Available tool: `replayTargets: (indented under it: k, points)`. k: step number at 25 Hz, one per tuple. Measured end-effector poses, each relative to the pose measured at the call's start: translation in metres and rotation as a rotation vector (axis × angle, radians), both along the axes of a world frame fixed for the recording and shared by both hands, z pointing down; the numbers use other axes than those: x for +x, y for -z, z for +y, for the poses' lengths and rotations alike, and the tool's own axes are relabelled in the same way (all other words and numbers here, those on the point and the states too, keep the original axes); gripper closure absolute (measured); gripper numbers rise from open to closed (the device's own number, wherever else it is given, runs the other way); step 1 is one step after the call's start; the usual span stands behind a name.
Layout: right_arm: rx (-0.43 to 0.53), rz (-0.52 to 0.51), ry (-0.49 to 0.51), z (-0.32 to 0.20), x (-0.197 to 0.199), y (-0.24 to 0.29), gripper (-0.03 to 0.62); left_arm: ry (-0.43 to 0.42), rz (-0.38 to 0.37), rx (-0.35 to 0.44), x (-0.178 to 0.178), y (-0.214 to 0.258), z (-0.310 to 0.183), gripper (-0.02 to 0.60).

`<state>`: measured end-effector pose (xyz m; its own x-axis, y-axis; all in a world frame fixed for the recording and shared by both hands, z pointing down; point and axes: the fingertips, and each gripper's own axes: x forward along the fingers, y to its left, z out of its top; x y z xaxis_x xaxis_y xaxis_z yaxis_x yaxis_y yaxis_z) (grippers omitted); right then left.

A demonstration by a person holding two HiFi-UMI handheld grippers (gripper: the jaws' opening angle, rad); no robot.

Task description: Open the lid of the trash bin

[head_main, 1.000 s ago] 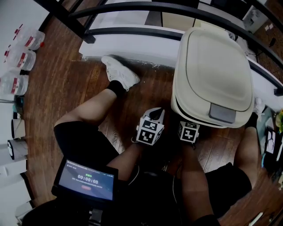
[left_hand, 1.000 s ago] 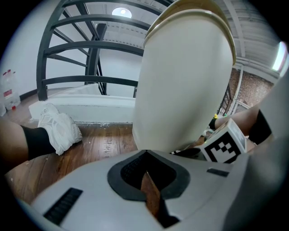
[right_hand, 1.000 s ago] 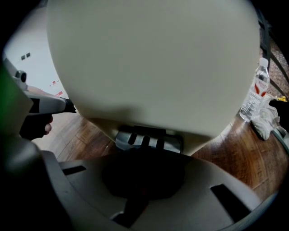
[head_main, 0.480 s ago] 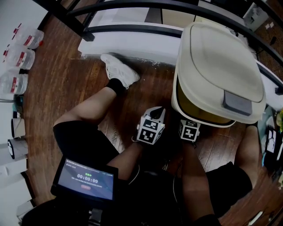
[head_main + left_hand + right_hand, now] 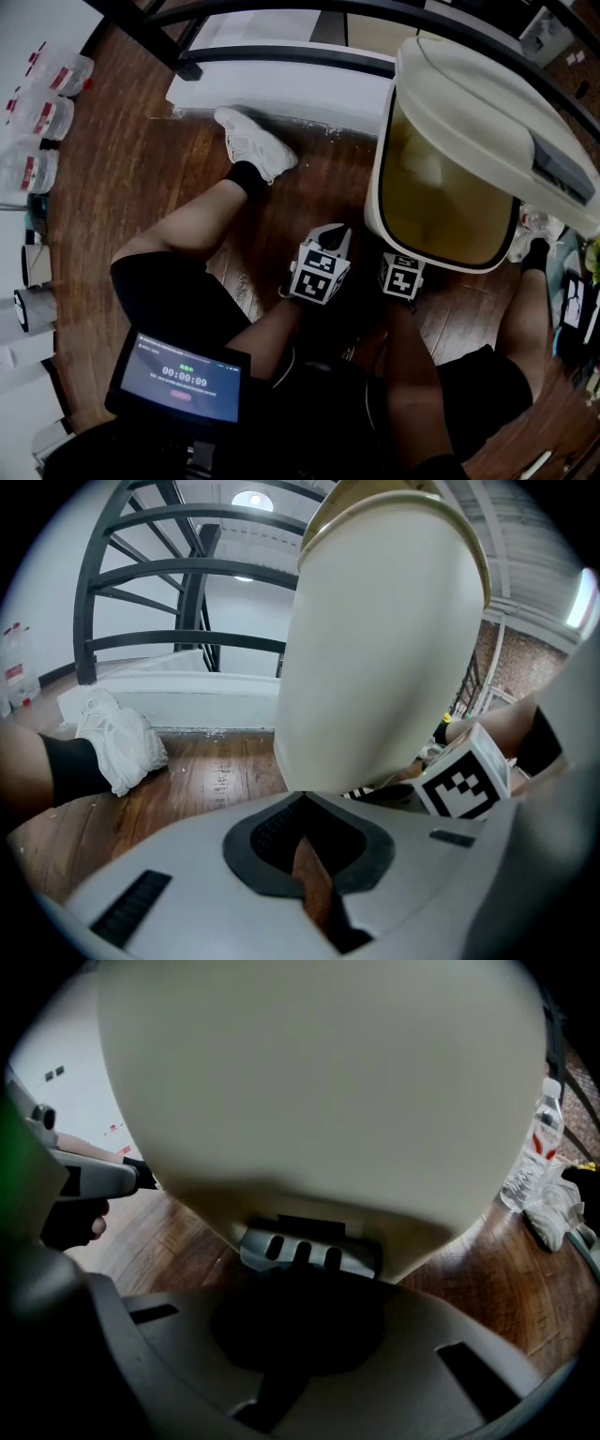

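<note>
A cream pedal trash bin stands on the wood floor at the right of the head view. Its lid is tilted up and back, and the yellowish inside shows. My right gripper is low at the bin's base, shut, with its tip at the grey slotted foot pedal. Whether it touches the pedal I cannot tell. Its marker cube sits under the bin's front rim. My left gripper is shut and holds nothing, just left of the bin's wall. Its marker cube is beside the right one.
The person's legs flank the grippers, with a white shoe out to the left. A black curved railing and a white ledge run behind the bin. Plastic bottles stand at far left, another bottle near the bin. A timer screen is at the bottom.
The bin's lid has swung up from flat shut to wide open, baring the inside. Both marker cubes have stayed where they were.
</note>
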<state>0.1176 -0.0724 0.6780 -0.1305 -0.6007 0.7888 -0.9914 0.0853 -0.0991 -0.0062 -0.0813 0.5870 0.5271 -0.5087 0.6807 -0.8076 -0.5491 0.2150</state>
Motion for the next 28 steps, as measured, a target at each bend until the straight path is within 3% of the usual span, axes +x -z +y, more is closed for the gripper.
replayTargets:
  k: [6, 28]
  points:
    - [-0.037, -0.006, -0.023, 0.0047, 0.0031, -0.0052, 0.589, 0.002, -0.002, -0.005, -0.0005, -0.0003, 0.0005, 0.583]
    - [-0.005, -0.006, -0.016, 0.0022, 0.0029, -0.0053, 0.589, 0.000, 0.000, -0.010, -0.0020, -0.0034, 0.0029, 0.583]
